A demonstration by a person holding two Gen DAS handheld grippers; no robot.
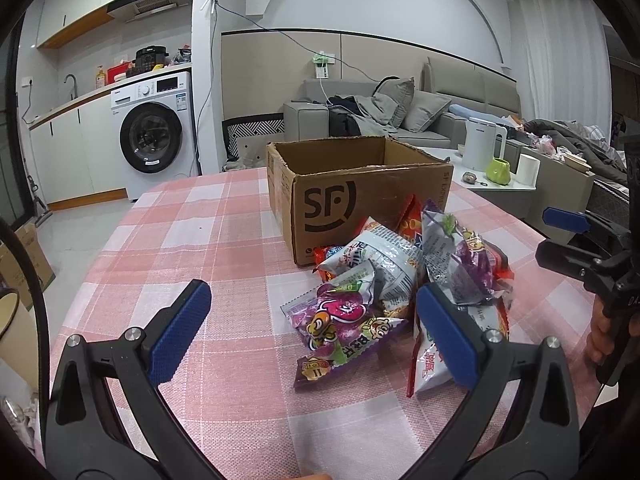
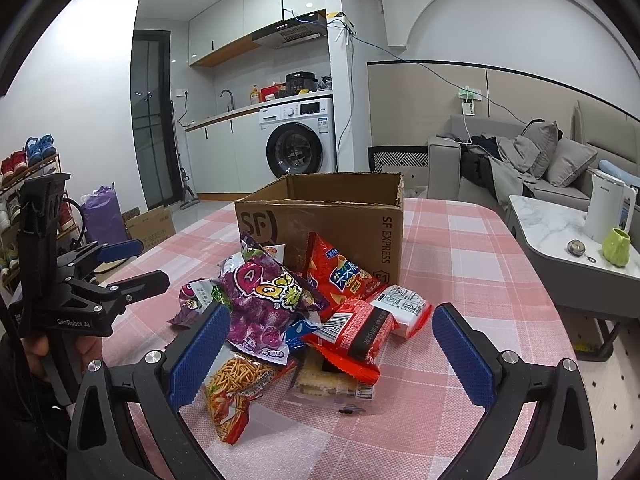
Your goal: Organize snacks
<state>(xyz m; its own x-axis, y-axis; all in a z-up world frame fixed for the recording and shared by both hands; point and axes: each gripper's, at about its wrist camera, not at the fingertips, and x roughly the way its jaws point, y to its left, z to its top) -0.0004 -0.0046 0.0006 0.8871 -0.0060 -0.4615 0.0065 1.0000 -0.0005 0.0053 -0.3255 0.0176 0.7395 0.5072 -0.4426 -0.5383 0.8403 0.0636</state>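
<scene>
A heap of snack packs (image 1: 404, 276) lies on the pink checked tablecloth (image 1: 208, 240), just in front of an open brown cardboard box (image 1: 352, 196). My left gripper (image 1: 312, 288) is open; a purple grape-candy pack (image 1: 344, 320) lies in the gap between its blue pads, untouched. My right gripper (image 2: 330, 308) is also open, low over the heap (image 2: 312, 320) and holding nothing. Under it are a purple pack (image 2: 268, 300), a red chip bag (image 2: 340, 276), a noodle-snack bag (image 2: 236, 388) and a clear cracker tray (image 2: 328, 384). The box (image 2: 328, 220) looks empty from here.
A marble side table (image 2: 552, 232) to the right carries a white kettle (image 2: 608, 208) and a green cup (image 2: 616, 246). Beyond it is a grey sofa (image 1: 420, 116). A washing machine (image 1: 154, 136) stands behind the table, and a shoe rack (image 2: 28, 168) is at far left.
</scene>
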